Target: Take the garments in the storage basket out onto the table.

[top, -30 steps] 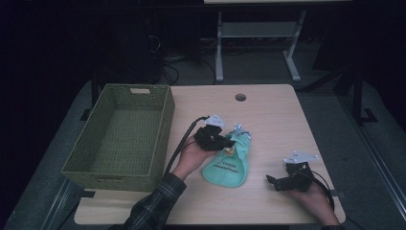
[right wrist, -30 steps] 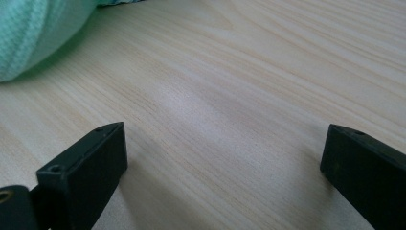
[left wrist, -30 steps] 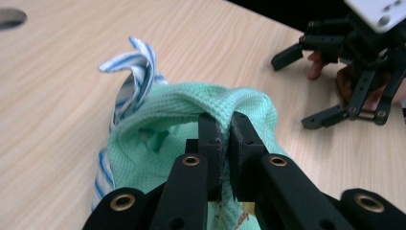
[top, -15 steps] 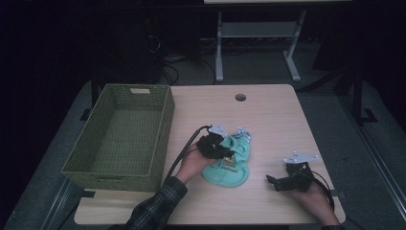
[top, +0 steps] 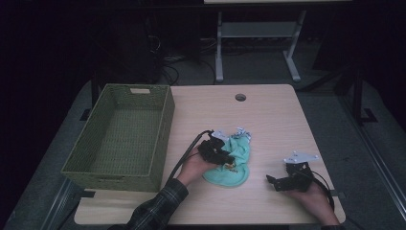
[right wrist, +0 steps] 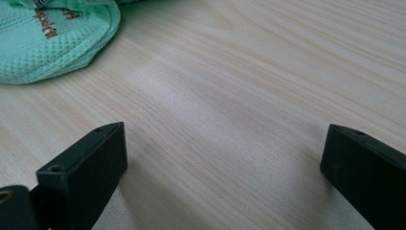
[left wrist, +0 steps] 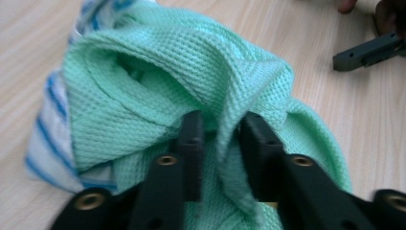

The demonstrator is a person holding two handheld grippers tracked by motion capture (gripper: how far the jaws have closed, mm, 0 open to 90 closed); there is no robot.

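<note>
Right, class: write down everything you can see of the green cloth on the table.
The green cloth is mint-coloured, with a waffle-like knit and small dark lettering near its rounded edge. It lies crumpled on the wooden table, right of the basket, over a white, blue-striped cloth. The left tongs have a raised fold between their jaws, which have just been opening.

In the left gripper view, the mint cloth (left wrist: 191, 72) is cut off by the bottom edge at 6 o'clock, and a fold of it between the jaws hides their inner faces. The jaw bases are blurred. At 2 o'clock, the other gripper is cut off by the right edge. In the right gripper view, the cloth (right wrist: 52, 38) runs off the frame at 11 o'clock; its brown lettering is unreadable. In the high view, the left gripper (top: 218, 152) covers part of the cloth.
</note>
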